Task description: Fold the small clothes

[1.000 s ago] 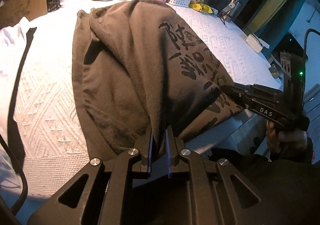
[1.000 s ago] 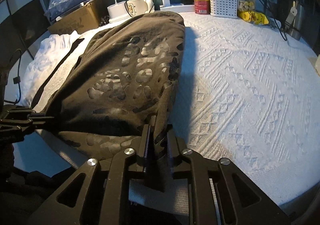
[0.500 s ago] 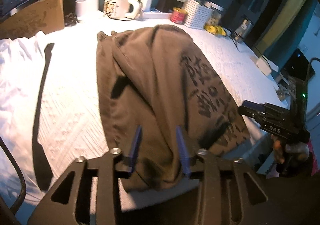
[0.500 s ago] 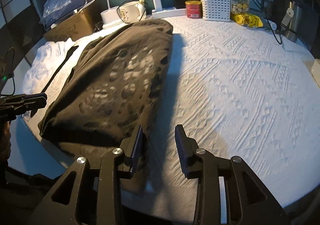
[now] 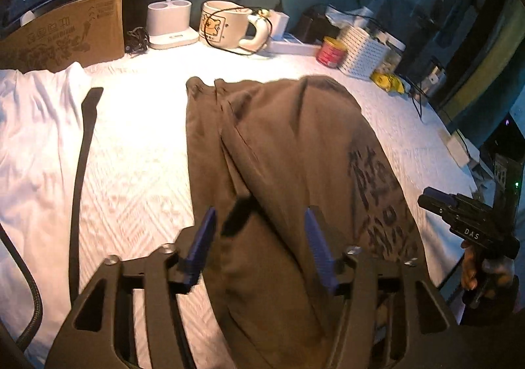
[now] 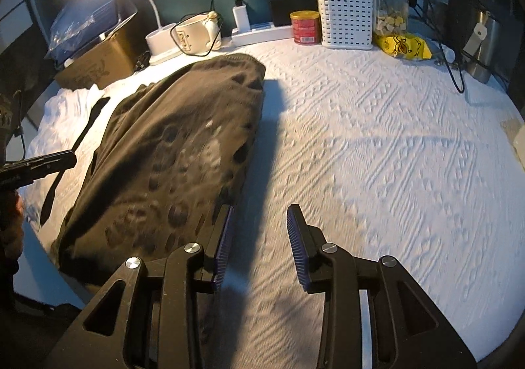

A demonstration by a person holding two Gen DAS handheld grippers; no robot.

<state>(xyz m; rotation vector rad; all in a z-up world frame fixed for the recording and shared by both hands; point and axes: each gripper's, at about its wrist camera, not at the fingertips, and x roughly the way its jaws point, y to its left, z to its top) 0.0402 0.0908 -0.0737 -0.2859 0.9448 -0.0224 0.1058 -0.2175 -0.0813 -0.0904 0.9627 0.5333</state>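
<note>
A brown garment with dark printed characters [image 5: 288,152] lies folded lengthwise on the white textured cloth [image 5: 137,145], its near end hanging over the table's front edge. In the right wrist view it [image 6: 177,152] lies left of centre. My left gripper [image 5: 259,231] is open and empty, just above the garment's near end. My right gripper [image 6: 259,221] is open and empty, over the white cloth beside the garment's right edge. The right gripper also shows in the left wrist view [image 5: 436,196] at far right.
A white garment with a black strip [image 5: 36,139] lies at the left. Along the back stand a cardboard box [image 5: 65,37], lamp base [image 5: 169,24], mug [image 5: 226,27], power strip [image 6: 259,31], red can [image 6: 305,27], white basket [image 6: 346,17] and yellow packet [image 6: 403,45].
Both grippers have opened and let go of the garment's near edge, then pulled back and up. The garment has settled flat on the cloth.
</note>
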